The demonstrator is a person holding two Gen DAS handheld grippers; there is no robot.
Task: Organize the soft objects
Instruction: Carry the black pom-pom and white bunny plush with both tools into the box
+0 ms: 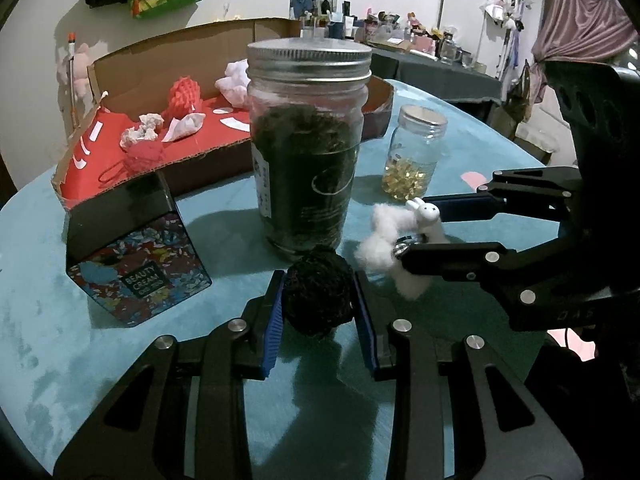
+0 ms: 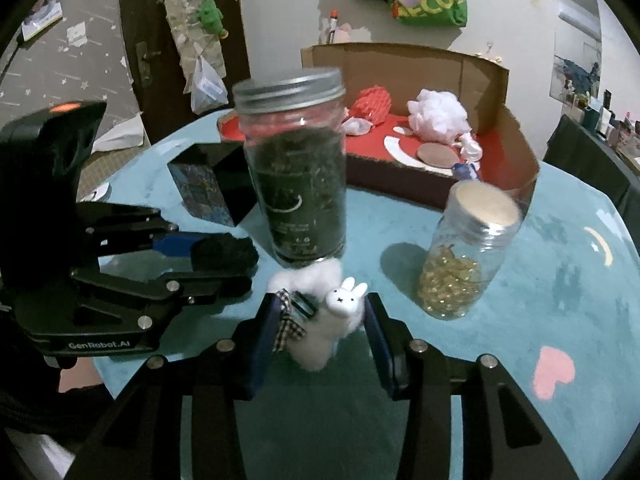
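Observation:
My left gripper [image 1: 319, 280] is shut on a black fuzzy ball [image 1: 318, 292] just above the teal table, in front of a tall jar. It also shows in the right wrist view [image 2: 240, 264] with the black ball [image 2: 224, 255]. My right gripper [image 2: 320, 306] is shut on a white fluffy rabbit toy [image 2: 340, 320] with a checked bow; in the left wrist view the right gripper [image 1: 416, 222] and the rabbit toy [image 1: 400, 236] sit right of the ball. A cardboard box with a red floor [image 1: 224, 136] behind holds several soft things: a red knit toy [image 1: 184, 94] and white fluff [image 1: 236, 80].
A tall lidded jar of dark stuff [image 1: 306, 148] stands mid-table. A small jar of gold pieces [image 1: 414, 156] is to its right. A black "Beauty Cream" tin [image 1: 132, 256] stands at the left. The teal table cover [image 1: 60, 340] has a pink heart [image 2: 554, 370].

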